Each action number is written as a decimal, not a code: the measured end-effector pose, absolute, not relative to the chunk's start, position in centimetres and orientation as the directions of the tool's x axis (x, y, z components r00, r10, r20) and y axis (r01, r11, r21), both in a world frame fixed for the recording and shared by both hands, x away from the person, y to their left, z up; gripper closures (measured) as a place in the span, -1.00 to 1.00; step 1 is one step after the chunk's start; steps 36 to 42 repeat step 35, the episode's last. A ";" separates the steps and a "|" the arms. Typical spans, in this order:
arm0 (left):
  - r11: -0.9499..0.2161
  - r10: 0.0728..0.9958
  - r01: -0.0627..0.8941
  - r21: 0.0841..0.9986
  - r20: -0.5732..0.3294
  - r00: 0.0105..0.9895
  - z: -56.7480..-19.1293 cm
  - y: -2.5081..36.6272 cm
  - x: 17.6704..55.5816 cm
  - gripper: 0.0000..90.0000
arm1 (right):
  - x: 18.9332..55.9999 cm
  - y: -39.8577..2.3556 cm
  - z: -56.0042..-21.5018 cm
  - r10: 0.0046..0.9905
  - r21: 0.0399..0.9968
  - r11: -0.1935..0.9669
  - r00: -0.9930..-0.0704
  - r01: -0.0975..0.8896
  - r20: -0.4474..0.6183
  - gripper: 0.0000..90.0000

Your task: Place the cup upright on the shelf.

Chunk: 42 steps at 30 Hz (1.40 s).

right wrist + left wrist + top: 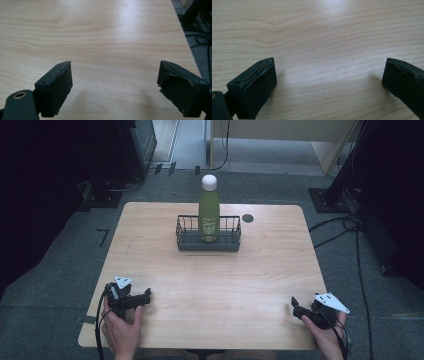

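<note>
Grippers at rest on the near edge of the desk (210, 285), one at each corner, each held in a hand. Left gripper (145, 296) sits low on the wood with its jaws spread wide and nothing between them; the left gripper view confirms bare woodgrain in the gap. Right gripper (296, 306) stands likewise, jaws well apart and empty, the desk's right edge and floor cables visible beyond in the right gripper view.

Green bottle (209, 215) with a white cap (209, 182) stands upright inside a dark wire basket (186, 234) near the far edge of the desk, roughly central and well apart from both grippers. A dark round mark (248, 218) lies just beside the basket's right end.

Risks as judged from this position:
- The bottle is tall and narrow and rises far above the basket rim. A grasp taken high on the body or at the cap would likely tip it against the wires.
- Smooth, rounded sides may slip in flat pads if the jaws close off-centre.
- The basket appears light; lifting the bottle at a slant could catch the rim and drag or upset the basket, unless the second gripper steadies it.
- A long reach across the desk leaves room for a misjudged approach
</note>
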<state>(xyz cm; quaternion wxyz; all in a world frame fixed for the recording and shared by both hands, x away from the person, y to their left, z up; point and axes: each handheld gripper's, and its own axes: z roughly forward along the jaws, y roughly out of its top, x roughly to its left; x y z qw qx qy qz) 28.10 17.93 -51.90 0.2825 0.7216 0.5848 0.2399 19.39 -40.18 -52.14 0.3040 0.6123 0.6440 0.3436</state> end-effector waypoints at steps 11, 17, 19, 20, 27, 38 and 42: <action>-0.150 0.981 0.711 0.687 0.016 0.191 -51.9 17.8 28.1 -1.00 | 20.2 -39.8 -52.7 0.992 0.734 0.065 -0.124 0.676 0.026 -0.79; -0.150 0.981 0.711 0.688 0.016 0.191 -51.9 17.8 28.1 -1.00 | 20.3 -39.8 -52.8 0.992 0.732 0.066 -0.127 0.678 0.027 -0.81; -0.150 0.981 0.711 0.687 0.016 0.191 -51.9 17.8 28.1 -1.00 | 20.3 -39.8 -52.8 0.991 0.730 0.071 -0.132 0.679 0.027 -0.84; -0.150 0.981 0.711 0.687 0.016 0.191 -51.9 17.8 28.1 -1.00 | 20.3 -39.8 -52.8 0.991 0.730 0.073 -0.135 0.680 0.027 -0.84; -0.150 0.981 0.711 0.687 0.017 0.191 -51.9 17.8 28.1 -1.00 | 20.4 -39.8 -52.8 0.989 0.730 0.078 -0.144 0.679 0.028 -0.85; -0.150 0.981 0.711 0.687 0.016 0.191 -51.9 17.8 28.1 -1.00 | 20.3 -40.1 -52.7 0.988 0.735 0.057 -0.146 0.675 0.058 -0.85; -0.150 0.981 0.711 0.687 0.016 0.191 -51.9 17.8 28.1 -1.00 | 20.3 -40.1 -52.7 0.988 0.735 0.057 -0.146 0.675 0.058 -0.85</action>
